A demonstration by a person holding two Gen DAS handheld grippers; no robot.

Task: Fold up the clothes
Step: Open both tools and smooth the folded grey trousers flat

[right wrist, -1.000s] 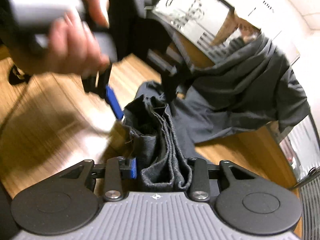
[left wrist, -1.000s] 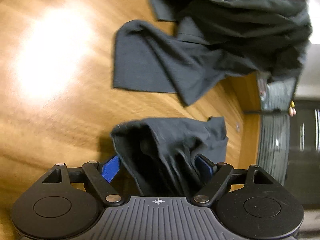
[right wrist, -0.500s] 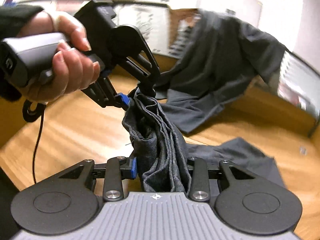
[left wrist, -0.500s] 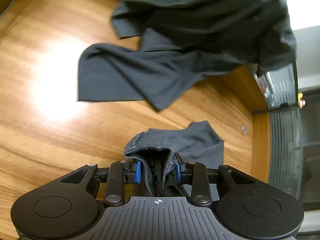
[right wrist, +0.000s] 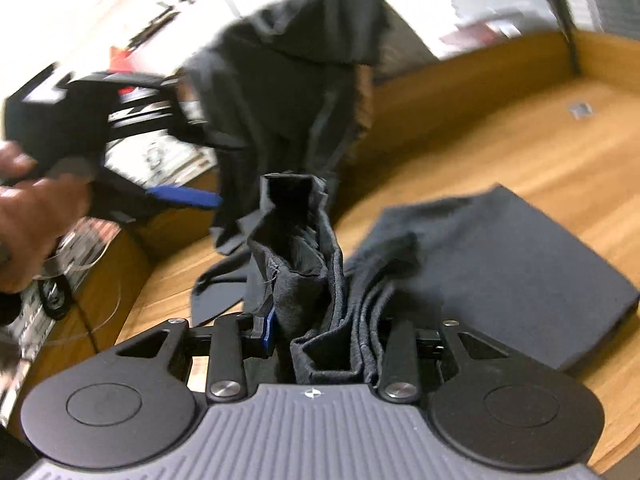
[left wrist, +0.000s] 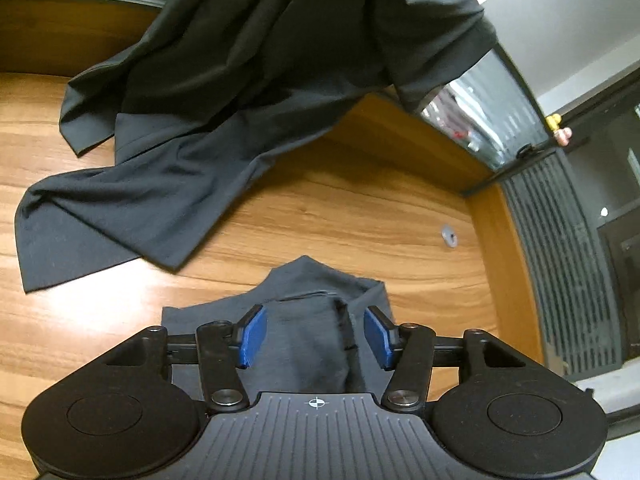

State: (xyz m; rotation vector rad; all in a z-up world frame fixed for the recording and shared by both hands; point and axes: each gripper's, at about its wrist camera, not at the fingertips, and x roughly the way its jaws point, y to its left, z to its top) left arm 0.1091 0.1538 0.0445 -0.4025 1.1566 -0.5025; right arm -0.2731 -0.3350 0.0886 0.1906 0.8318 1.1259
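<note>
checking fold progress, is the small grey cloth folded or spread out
Partly folded: the grey cloth lies in a flat doubled slab on the table, one bunched end clamped in the right gripper.

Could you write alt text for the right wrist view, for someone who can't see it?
The right claw pinches a bunched fold of a dark grey garment, the rest lying folded on the wooden table. At left, blurred, a hand holds the left claw near a dark garment pile.

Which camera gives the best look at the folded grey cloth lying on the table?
The right wrist view: the folded grey cloth lies broad and flat on the table. The left wrist view shows only its near end between opening jaws.
</note>
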